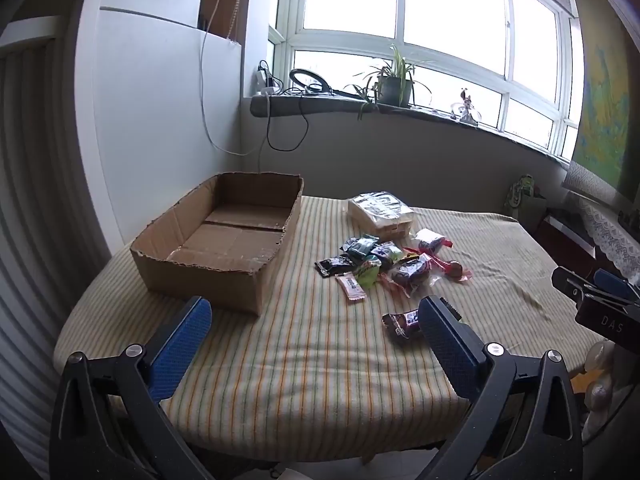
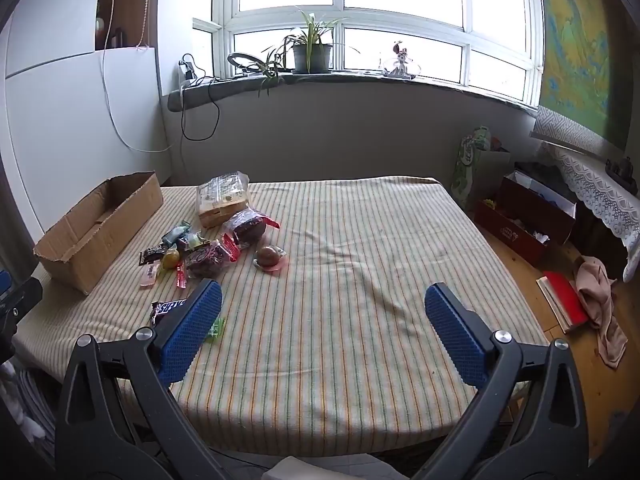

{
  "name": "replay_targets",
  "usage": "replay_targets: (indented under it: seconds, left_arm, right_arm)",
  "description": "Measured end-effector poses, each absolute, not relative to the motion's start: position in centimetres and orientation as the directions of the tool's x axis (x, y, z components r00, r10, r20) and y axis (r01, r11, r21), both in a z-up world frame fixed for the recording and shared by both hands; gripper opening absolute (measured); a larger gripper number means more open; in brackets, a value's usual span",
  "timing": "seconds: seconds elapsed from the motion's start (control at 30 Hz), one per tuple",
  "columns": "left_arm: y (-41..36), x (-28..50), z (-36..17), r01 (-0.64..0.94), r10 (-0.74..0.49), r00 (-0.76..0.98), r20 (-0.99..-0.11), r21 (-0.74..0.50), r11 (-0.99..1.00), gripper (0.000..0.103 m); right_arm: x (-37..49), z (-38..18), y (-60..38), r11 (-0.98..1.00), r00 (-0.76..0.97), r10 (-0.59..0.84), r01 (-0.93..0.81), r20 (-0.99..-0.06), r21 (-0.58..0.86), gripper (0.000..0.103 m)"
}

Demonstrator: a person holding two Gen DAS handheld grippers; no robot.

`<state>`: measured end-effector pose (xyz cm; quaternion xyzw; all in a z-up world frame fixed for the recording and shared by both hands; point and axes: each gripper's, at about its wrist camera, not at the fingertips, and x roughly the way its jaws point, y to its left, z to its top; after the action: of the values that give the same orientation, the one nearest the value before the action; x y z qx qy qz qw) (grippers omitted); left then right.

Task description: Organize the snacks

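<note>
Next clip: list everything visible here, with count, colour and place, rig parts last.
Open cardboard box: one, brown, nothing visible inside, left side of table.
Striped tablecloth: one, cream with orange and green stripes, covering the table.
Clear-wrapped cracker pack: one, pale, behind the snack pile.
Small wrapped snacks: a pile, count unclear, mixed colours, right of the box.
Dark chocolate bar: one, brown wrapper, apart from the pile, nearer the table's front edge.
Potted plant: one, green, windowsill.
Red box: one, floor, right of the table.
Left gripper: open, blue pads.
Right gripper: open, blue pads.
</note>
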<state>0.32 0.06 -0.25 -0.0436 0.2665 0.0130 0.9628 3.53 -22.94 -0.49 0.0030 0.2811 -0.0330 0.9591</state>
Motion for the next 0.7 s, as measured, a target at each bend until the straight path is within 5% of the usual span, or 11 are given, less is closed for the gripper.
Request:
replay_targets:
  seconds: [0.7]
  left_arm:
    - [-0.04, 0.26, -0.33, -0.043, -0.004, 0.858, -0.513, -0.080, 0.996, 0.102]
  right_arm:
    - [3.30, -0.51, -22.82, 0.998, 0.839, -0.050, 0.055, -0.541, -0.007, 0.103]
